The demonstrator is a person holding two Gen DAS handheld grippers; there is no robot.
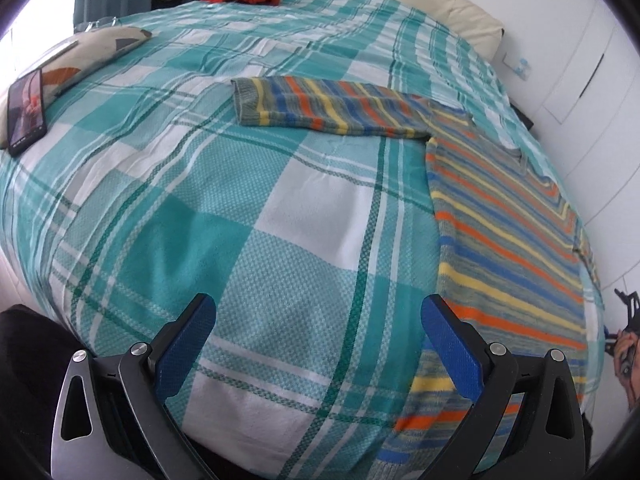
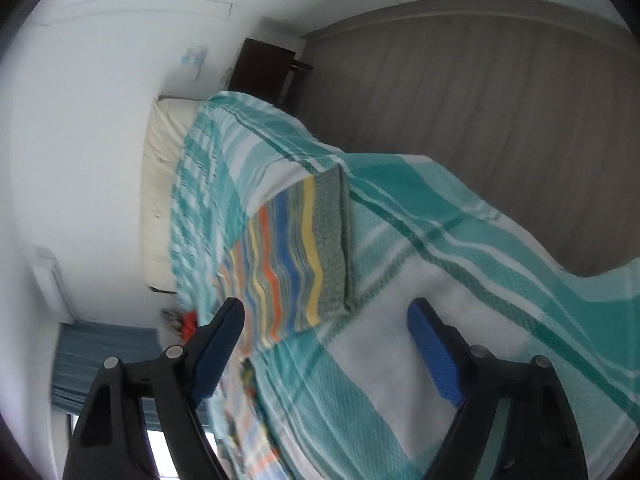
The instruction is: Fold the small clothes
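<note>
1. I am holding my left gripper point(image 1: 318, 320) low over the near edge of the bed, its blue pads spread wide with only the checked bedspread point(image 1: 224, 208) showing between them; it is gripping nothing.
2. I am looking at the striped sweater point(image 1: 504, 236), which is lying flat on the right side of the bed, its body running from the near right edge away toward the far right. My left gripper's right finger point(image 1: 452, 344) is sitting just beside the sweater's near hem.
3. One sleeve point(image 1: 320, 108) is stretching out leftward from the shoulder, across the middle of the bed, with its long axis lying left to right and its grey cuff at the left end. It is well apart from my left gripper, farther up the bed.
4. My right gripper point(image 2: 326, 320) is tilted hard over, its pads apart and clear of any cloth. The other sleeve's cuff point(image 2: 332, 240) is lying just beyond its fingertips, the sleeve's length running away to the left in that view.
5. I am judging that the right hand is nearer a cuff, so a sleeve fold inward over the body looks like the coming move.
</note>
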